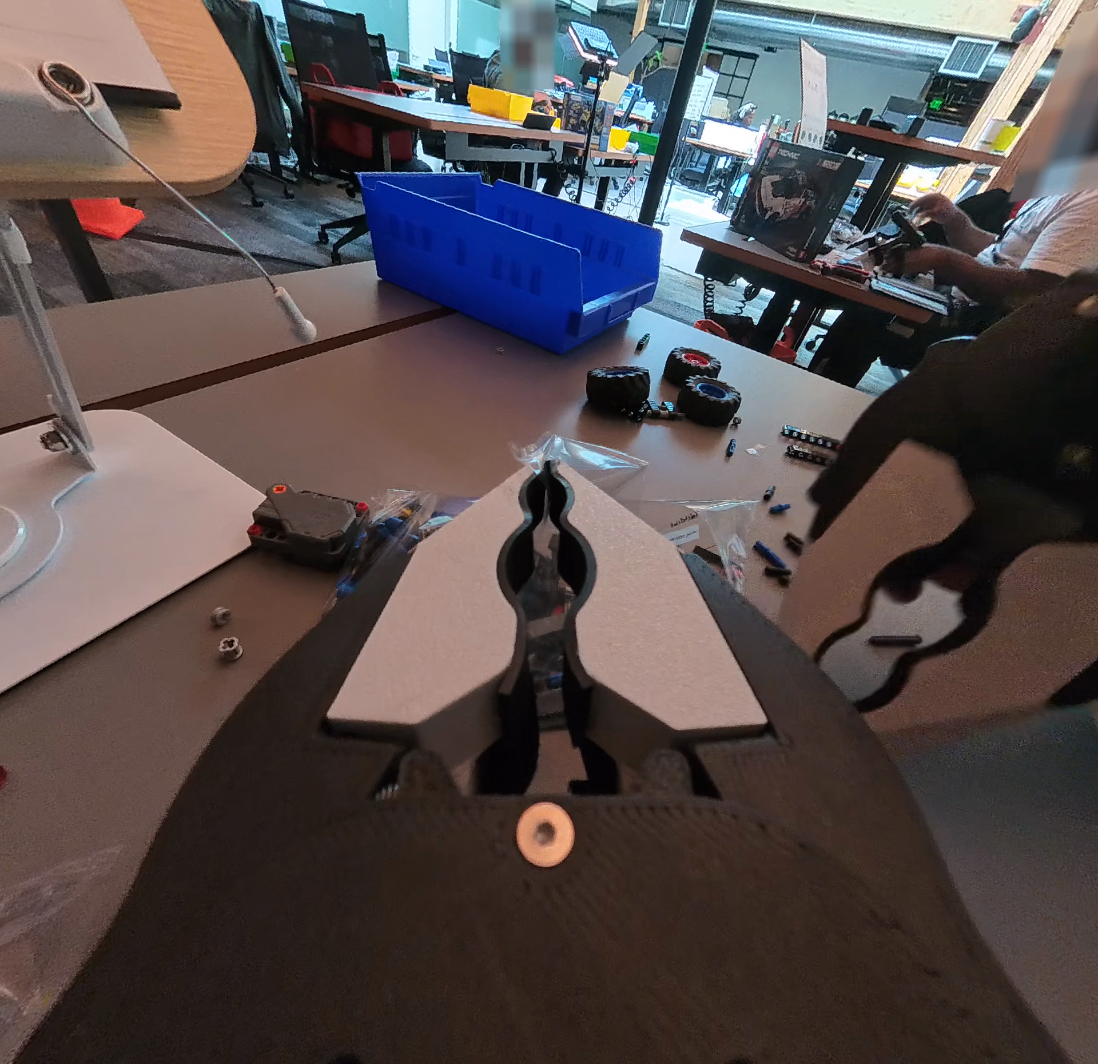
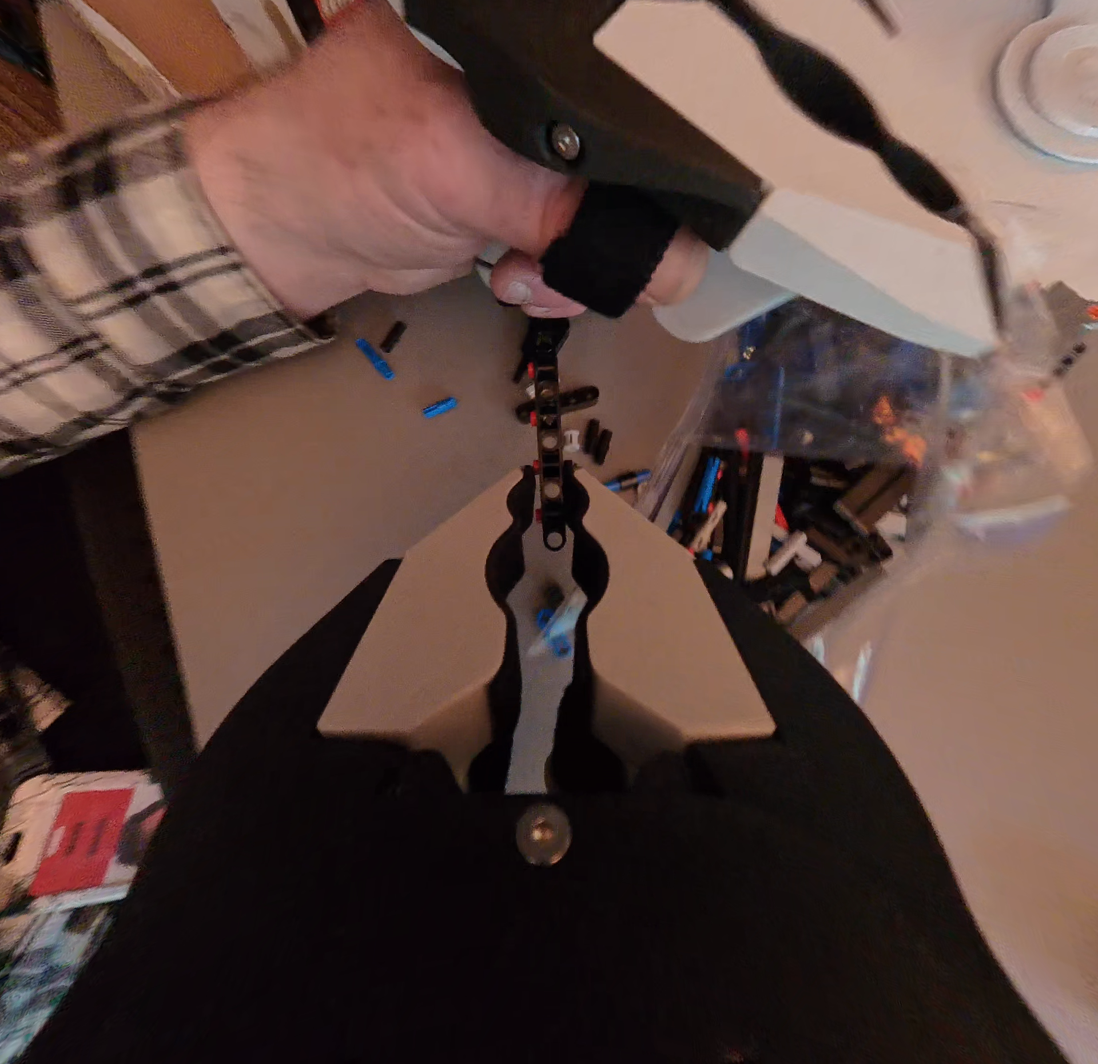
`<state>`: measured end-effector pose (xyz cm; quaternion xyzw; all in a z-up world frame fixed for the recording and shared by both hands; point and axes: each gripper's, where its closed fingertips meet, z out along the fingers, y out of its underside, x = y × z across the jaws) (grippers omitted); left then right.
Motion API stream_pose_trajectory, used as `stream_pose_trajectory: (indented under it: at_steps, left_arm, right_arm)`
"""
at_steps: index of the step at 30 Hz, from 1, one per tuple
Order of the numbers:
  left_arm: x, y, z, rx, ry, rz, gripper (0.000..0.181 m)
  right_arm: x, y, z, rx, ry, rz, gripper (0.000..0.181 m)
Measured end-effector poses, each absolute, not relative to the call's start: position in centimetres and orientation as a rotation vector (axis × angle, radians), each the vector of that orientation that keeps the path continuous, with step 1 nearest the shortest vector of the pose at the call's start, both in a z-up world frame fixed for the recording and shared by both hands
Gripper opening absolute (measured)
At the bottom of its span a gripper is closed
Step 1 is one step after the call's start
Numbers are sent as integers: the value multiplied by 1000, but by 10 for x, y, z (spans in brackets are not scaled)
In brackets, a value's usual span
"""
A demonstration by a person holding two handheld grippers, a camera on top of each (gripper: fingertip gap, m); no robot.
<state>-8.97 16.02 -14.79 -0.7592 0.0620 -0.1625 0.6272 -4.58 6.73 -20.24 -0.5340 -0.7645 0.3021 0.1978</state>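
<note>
My right claw [image 2: 549, 488] at frame centre pinches a black holed beam [image 2: 548, 441]. My left claw [image 1: 549, 471] is pressed narrow on a clear plastic bag [image 1: 585, 456] of small parts. Beyond, upper right of centre, three black toy wheels [image 1: 665, 384] lie before a blue bin [image 1: 511, 257].

The black-and-white left gripper [image 1: 549, 471] is hovering with fingertips pressed together over a clear plastic bag of small building pieces [image 1: 585, 459], which is lying nearer than the blue plastic bin [image 1: 511, 257], while the blurred right gripper [image 1: 832, 590] is hanging right of that bag.
</note>
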Motion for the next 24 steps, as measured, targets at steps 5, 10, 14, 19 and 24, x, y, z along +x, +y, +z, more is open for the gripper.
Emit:
stream_pose_trajectory:
  at_steps: [5, 10, 14, 19, 24]
  left_arm:
    - [-89, 161, -148, -1734, 137, -379, 0]
    - [-86, 161, -148, -1730, 154, -375, 0]
    - [-87, 159, -146, -1730, 161, -373, 0]
    - [-77, 159, -148, -1779, 223, -408, 0]
    - [-76, 158, -159, -1908, 368, -426, 0]
  right_arm:
    - [-7, 123, -176, -1653, -1962, 617, 6]
    - [-39, 160, -201, -1720, -1919, 407, 12]
    - [-54, 154, -213, -1746, -1961, 462, 27]
    - [-50, 85, -176, -1470, -2059, 793, 23]
    - [-76, 44, -217, -1455, -2125, 785, 31]
